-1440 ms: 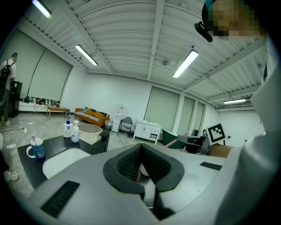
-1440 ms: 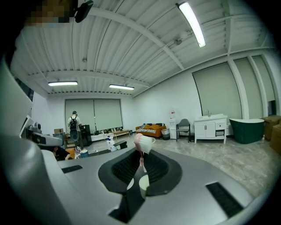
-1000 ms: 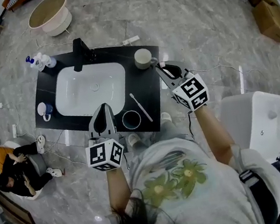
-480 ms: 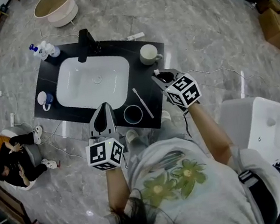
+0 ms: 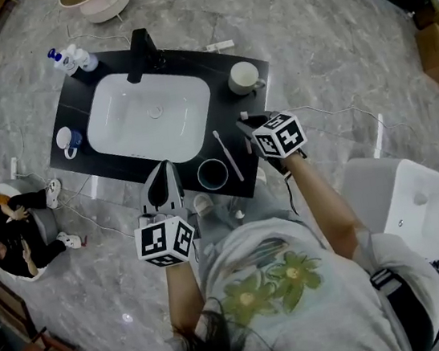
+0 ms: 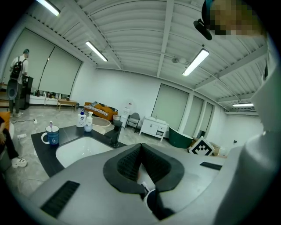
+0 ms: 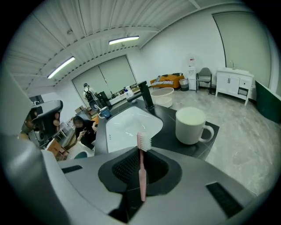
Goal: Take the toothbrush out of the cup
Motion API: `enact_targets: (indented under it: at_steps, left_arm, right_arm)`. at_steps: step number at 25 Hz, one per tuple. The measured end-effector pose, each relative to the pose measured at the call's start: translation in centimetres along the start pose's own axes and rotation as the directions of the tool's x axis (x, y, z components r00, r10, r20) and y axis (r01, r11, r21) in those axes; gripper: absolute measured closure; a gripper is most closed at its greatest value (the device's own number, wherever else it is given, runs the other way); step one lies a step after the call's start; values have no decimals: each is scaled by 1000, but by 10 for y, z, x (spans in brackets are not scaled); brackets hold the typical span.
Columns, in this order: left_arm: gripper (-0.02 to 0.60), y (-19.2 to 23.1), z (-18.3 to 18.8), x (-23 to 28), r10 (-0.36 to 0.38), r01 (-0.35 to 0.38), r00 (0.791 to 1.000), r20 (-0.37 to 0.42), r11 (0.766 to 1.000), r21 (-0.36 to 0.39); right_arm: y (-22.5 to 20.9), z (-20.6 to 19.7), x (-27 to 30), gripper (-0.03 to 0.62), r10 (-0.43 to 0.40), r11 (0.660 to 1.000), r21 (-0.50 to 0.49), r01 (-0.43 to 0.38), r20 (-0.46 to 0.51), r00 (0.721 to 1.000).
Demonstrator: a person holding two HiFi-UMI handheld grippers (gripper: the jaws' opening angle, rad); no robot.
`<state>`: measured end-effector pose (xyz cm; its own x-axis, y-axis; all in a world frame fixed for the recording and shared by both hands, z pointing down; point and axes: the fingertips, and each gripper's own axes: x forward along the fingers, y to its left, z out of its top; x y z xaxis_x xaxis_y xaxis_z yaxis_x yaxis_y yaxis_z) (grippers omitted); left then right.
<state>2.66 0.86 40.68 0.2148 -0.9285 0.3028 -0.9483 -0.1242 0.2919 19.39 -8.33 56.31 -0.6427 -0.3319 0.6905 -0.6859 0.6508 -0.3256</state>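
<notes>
My right gripper [image 7: 140, 154] is shut on a pink toothbrush [image 7: 142, 176], which stands upright between the pads with its white bristle head above the fingertips. In the head view that gripper [image 5: 245, 121] hovers over the right end of the black counter [image 5: 255, 113], below a cream mug [image 5: 244, 77] and apart from it. The mug [image 7: 191, 125] looks empty from the right gripper view. My left gripper [image 5: 165, 168] hangs at the counter's front edge, left of a dark blue cup [image 5: 213, 174], with its jaws [image 6: 140, 148] shut and nothing between them.
A white sink [image 5: 150, 115] with a black faucet [image 5: 142, 54] fills the counter's middle. A white toothbrush [image 5: 228, 155] lies beside the dark cup. A blue mug holding a toothbrush [image 5: 68, 140] and bottles [image 5: 72, 59] stand at the left. A person [image 5: 14, 240] sits on the floor.
My right gripper has dropped and drawn back from the cream mug toward the counter's front, tilting downward, with the pink toothbrush still in it. The left gripper has shifted only slightly.
</notes>
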Motion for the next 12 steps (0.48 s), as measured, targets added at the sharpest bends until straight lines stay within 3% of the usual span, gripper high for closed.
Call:
enact_targets:
  at_steps: [8,12]
  left_arm:
    - [563,12,-11,16,14,-15,999,-29,1000,-19]
    - [563,20,-18,22,22,-23,999,-49,999,-27]
  right_arm:
    - [-13,-9,32,539,-5,998,59,7,-30,1000]
    - [-21,-9,49,539,-3,991,133,6,-23,1000]
